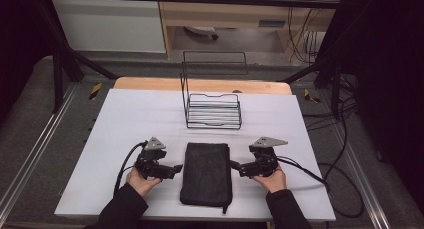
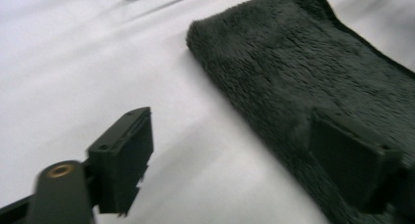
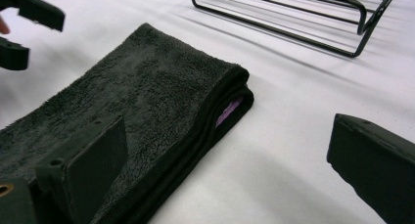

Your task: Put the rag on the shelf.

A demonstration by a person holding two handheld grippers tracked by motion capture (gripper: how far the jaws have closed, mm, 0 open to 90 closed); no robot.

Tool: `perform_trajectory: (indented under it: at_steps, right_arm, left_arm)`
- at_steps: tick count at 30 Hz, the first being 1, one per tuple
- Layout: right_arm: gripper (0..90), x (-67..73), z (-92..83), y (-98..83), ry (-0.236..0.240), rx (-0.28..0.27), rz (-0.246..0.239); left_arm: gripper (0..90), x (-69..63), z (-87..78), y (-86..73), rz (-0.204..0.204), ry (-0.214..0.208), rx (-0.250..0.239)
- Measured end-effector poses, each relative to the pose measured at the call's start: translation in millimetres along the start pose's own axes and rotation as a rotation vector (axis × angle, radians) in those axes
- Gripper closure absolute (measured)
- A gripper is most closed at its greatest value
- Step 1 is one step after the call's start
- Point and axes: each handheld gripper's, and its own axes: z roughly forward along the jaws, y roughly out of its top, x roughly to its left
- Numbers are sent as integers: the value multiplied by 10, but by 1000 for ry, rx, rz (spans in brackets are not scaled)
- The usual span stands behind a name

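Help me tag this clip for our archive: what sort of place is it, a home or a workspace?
Most likely a lab or recording workspace, not a home. The white-covered table stands inside a dark metal frame, loose cables trail over grey carpet, and a person holds a gripper in each hand beside a folded black towel.

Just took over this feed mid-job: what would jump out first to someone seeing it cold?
A folded black towel lies at the near middle of the white table, flanked by the left tongs and right tongs, both open and aimed at its long edges. Behind it stands an empty black wire rack. A purple sliver peeks from the towel's fold.
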Motion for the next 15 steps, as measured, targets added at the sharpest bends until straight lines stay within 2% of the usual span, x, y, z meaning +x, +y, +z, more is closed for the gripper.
perform_trajectory:
  at_steps: [6,12,15]
  right_arm:
    - [15,0,-5,-2,-10,4,-7]
    - [19,6,-6,-7,-10,-4,-15]
    - [19,7,-5,-8,-13,-5,-18]
  left_arm:
    - [105,-2,118,140,33,45,15]
    - [105,17,258,278,11,52,6]
    - [146,42,345,351,2,52,10]
